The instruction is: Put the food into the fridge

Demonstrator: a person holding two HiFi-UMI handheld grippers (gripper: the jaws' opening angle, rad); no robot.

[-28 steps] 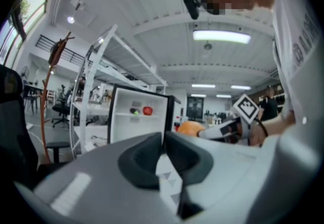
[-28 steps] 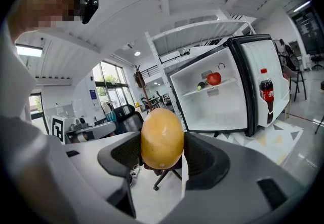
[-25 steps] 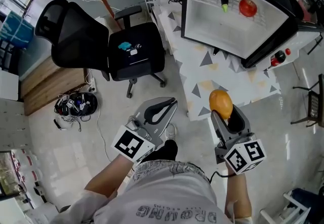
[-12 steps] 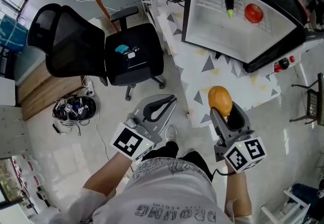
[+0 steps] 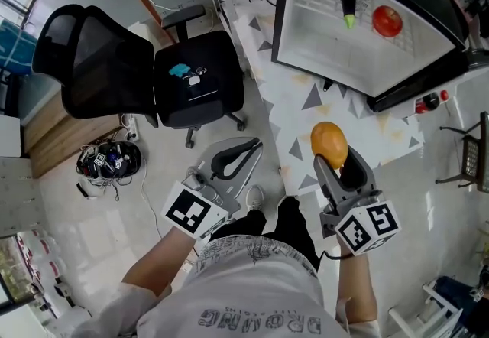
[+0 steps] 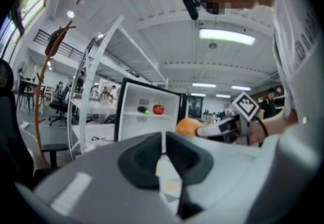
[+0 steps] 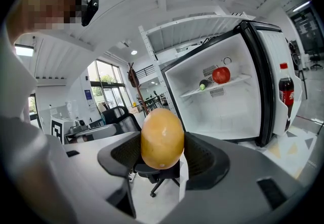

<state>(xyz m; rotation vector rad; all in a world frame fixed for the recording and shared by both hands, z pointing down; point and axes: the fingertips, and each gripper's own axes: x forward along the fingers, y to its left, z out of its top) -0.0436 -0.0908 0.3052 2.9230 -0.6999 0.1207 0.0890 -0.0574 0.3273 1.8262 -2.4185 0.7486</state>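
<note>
An orange-yellow fruit (image 5: 330, 144) (image 7: 162, 138) sits clamped between the jaws of my right gripper (image 5: 336, 164), held out over the patterned floor mat short of the fridge. The small fridge (image 5: 359, 19) (image 7: 223, 96) stands open; on its white shelf lie a red tomato (image 5: 387, 21) (image 7: 221, 74) and a dark cucumber-like vegetable (image 5: 348, 4) (image 7: 203, 84). My left gripper (image 5: 248, 151) (image 6: 163, 153) is shut with nothing in it, level with the right one, to its left. The fruit (image 6: 188, 126) also shows in the left gripper view.
A black office chair (image 5: 145, 73) with small items on its seat stands left of the fridge. A cola bottle (image 5: 425, 103) (image 7: 285, 91) sits in the fridge door. A cable bundle (image 5: 111, 160) lies on the floor at left. A white rack (image 7: 152, 66) stands beside the fridge.
The view has shifted slightly toward the fridge; both grippers keep their pose and the fruit stays clamped in the right one.
</note>
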